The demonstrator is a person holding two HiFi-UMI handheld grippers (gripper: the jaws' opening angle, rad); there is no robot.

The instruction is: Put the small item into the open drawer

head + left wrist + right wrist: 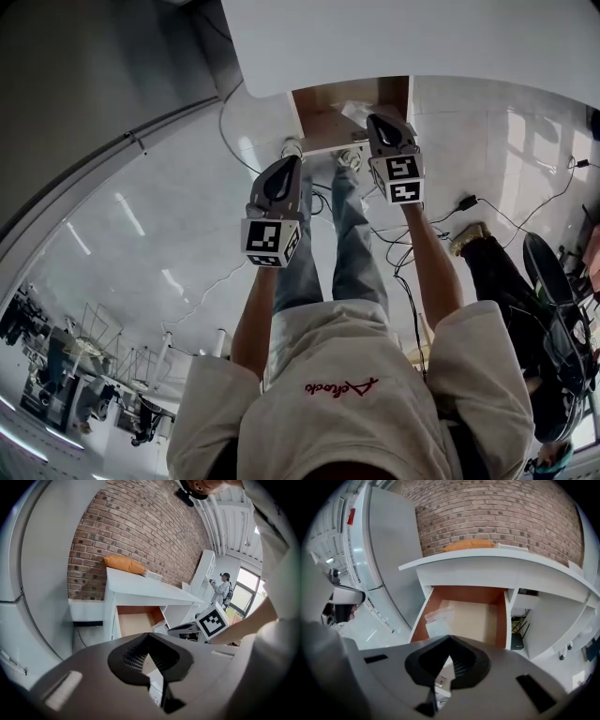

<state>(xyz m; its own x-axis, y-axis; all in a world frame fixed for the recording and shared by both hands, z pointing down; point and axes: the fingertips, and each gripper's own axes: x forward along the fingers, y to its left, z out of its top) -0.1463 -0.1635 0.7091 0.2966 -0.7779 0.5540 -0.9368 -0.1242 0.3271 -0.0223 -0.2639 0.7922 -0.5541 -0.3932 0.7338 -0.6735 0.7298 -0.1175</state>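
Both tongs are drawn narrow, tips together, gripping nothing: the right tongs (449, 658) hover over the one open drawer (502, 620), the left tongs (149, 654) off beside it. One small clear bag (438, 620) lies inside the drawer, under the white table (497, 569).

Red-brown brick wall (497, 513), white surface (501, 559), drawer (464, 595) lined orange-brown with a pale tan bottom, orange cushion (124, 564), pale grey floor (169, 216), blue jeans (352, 253)
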